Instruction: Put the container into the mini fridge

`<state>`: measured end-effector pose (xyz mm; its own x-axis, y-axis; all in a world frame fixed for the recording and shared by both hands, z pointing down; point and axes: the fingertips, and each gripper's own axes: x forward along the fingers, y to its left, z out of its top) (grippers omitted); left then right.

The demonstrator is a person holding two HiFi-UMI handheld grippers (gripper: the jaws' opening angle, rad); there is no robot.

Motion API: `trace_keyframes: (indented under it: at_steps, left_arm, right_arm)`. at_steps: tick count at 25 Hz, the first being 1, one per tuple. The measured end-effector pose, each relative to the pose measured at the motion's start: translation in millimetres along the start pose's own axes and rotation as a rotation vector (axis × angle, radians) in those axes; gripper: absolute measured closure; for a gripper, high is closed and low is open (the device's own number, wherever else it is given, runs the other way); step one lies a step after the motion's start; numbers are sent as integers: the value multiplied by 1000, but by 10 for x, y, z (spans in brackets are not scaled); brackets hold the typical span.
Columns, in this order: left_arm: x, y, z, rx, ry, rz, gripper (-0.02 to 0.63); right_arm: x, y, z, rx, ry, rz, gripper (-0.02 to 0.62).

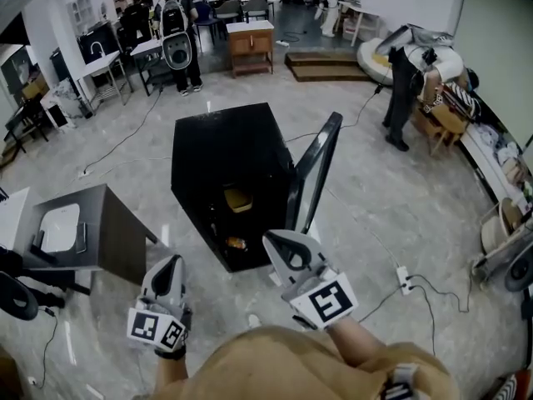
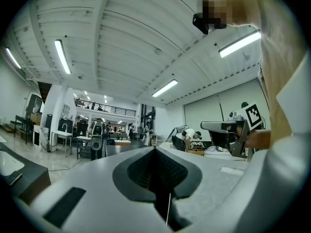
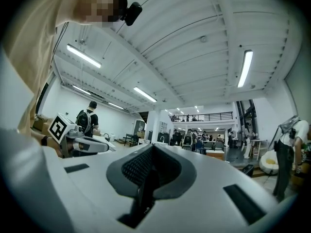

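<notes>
Short of the open mini fridge (image 1: pixel 225 140), left gripper (image 1: pixel 172 262) and right gripper (image 1: pixel 273 240) hover, jaws pressed together; container (image 1: pixel 239 198) seemingly inside.

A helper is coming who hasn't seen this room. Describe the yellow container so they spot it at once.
Find the black mini fridge standing mid-floor, its door swung open. The yellow container sits inside, in the upper part. It is bigger and paler than the orange thing below it.

Glossy blk mini fridge (image 1: pixel 225 152) on polished stone-look floor (image 1: pixel 433 190); matt grey plastic left gripper (image 1: pixel 172 263) & right gripper (image 1: pixel 275 242).
</notes>
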<state>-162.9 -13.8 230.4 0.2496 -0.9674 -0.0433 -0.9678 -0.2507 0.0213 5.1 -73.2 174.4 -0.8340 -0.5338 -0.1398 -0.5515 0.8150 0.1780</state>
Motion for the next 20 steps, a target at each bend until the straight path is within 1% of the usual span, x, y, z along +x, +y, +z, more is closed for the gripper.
trace_keyframes:
  at_steps: [7,11,14,17,20]
  left_arm:
    - [-184,-3,74,7,-9,14,604]
    - [-217,-103,67,-10,-10,13,604]
    - [-224,-169,54,-4,-1,8,603]
    - [-202,-172,31,-2,-5,10,603]
    - [-150,-185,22,-9,-8,6,603]
  right_arm:
    - [-43,148,68,-4,-9,7,594]
    - [-122,159,53,-1,-5,4,594]
    - [-220,127,19,17,-10,-16,594]
    - [-301,40,-23,46,-20,-54,594]
    - [-345,-59,-49,52,-12,-82,594]
